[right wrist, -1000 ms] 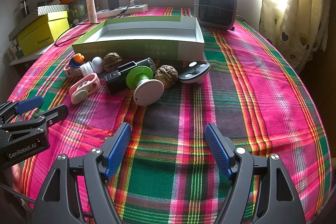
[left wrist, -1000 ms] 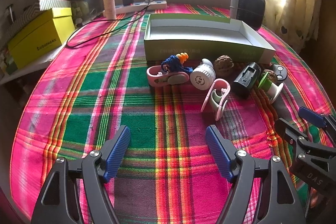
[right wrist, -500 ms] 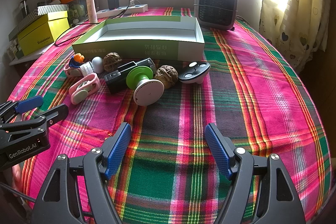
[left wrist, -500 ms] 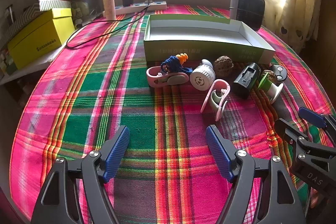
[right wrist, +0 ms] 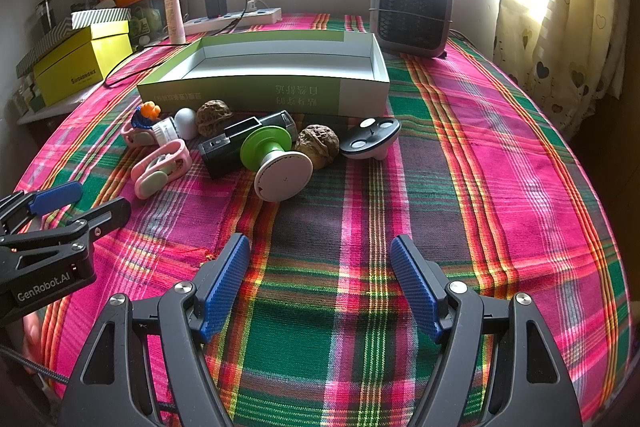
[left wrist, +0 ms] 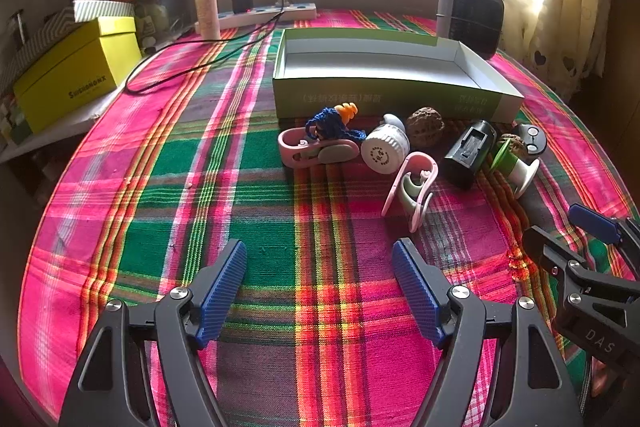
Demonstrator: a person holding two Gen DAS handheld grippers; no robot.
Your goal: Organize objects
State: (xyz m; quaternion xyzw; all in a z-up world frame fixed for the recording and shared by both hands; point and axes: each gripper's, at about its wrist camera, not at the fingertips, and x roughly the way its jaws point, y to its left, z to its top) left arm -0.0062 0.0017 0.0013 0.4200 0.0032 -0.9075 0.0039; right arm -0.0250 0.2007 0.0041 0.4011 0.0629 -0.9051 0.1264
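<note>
Both the left gripper and right gripper are hanging wide open, holding nothing, low in the frame, because the little toys are waiting in a row by the empty box above.

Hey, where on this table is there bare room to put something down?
The green box is empty inside. Bare cloth lies between the heater and the curtain-side edge, and between the yellow box and the pink clips. It is crowded along the box's front wall, from clips to black disc.
</note>
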